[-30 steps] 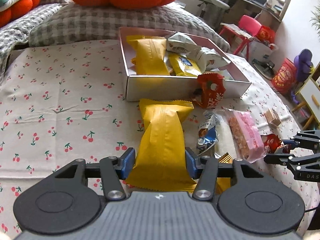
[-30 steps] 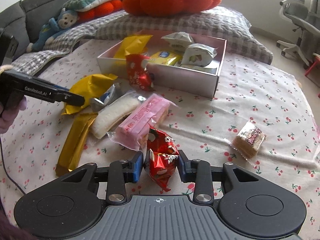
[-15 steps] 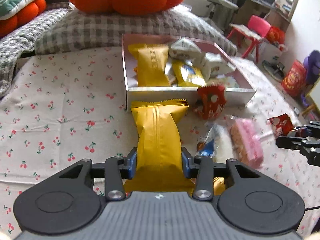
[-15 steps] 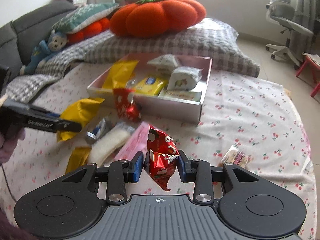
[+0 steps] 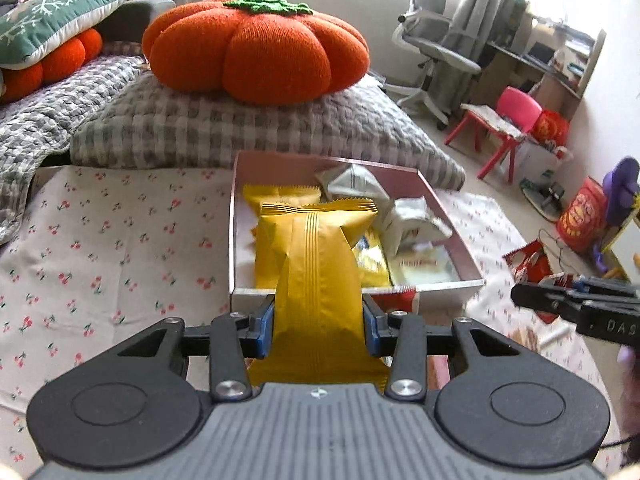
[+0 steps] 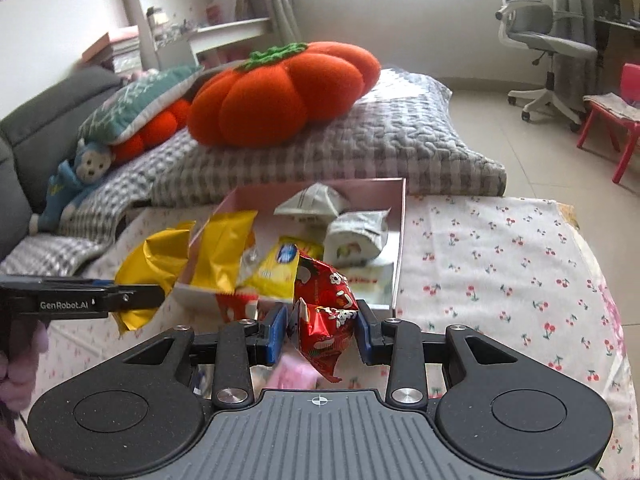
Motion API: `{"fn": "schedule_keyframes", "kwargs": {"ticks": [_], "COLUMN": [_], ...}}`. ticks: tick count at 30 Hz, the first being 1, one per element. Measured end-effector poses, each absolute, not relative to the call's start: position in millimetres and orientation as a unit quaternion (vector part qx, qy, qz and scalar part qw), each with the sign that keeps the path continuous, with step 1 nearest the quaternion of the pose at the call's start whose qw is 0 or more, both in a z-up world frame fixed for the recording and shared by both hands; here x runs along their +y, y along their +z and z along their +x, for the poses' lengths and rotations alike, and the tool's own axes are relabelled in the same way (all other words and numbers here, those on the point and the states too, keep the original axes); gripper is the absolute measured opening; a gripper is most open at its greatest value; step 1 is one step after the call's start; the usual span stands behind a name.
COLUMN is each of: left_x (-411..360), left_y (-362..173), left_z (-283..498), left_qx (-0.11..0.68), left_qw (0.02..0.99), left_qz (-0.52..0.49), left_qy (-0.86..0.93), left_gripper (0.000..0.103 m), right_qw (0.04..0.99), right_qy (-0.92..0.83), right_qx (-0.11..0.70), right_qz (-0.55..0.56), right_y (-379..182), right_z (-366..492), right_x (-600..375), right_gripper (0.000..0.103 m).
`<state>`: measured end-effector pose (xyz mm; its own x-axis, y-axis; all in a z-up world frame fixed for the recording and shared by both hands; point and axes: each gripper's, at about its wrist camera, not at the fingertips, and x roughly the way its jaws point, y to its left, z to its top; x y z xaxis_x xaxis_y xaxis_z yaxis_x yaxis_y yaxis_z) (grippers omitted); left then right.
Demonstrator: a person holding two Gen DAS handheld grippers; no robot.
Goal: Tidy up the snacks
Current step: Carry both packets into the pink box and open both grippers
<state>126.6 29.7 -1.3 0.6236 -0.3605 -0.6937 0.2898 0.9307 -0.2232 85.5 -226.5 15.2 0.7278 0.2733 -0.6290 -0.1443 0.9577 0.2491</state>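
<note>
Lifted boxward, yellow packet [image 5: 316,280] and red packet [image 6: 324,316] sit clamped between both grippers' fingers.

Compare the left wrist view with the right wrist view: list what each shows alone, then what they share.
Left wrist only: the purple object at the far right and the yellow packet's ribbed seam between the left gripper fingers.

Right wrist only: the blue monkey toy and the white shelf.

Both: the pink box of snacks, the pumpkin cushion, and the red packet in the right gripper.
</note>
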Motion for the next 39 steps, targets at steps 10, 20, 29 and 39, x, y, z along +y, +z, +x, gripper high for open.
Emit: {"fn": "schedule_keyframes", "kwargs": {"ticks": [10,20,29,39], "left_x": [12.6,-5.8,-1.1,-23.0], "left_y": [-0.7,-12.2,-25.0,-29.4], "left_z": [174.5,233.4,243.7,256.8], "left_qx": [0.374,0.413,0.415,0.419], "left_qw": [0.913,0.885,0.891,0.902], "left_qz": [-0.047,-0.159,-0.146,-0.076], "left_qy": [-0.157,-0.148,-0.110,-0.078], "left_gripper": [0.039,0.038,0.038,0.039], "right_qw": [0.918,0.919,0.920,0.919], "right_qy": [0.091,0.080,0.090,0.073], "right_qx": [0.362,0.361,0.369,0.377], "right_qz": [0.132,0.134,0.100,0.092], "right_y": [0.6,-7.9,-20.5,-26.6], "right_z": [124.4,169.5,180.4,182.7], "right_x": [-230.5,-221.6,-214.6,-216.0], "right_gripper": [0.034,0.034,0.034,0.034]}}
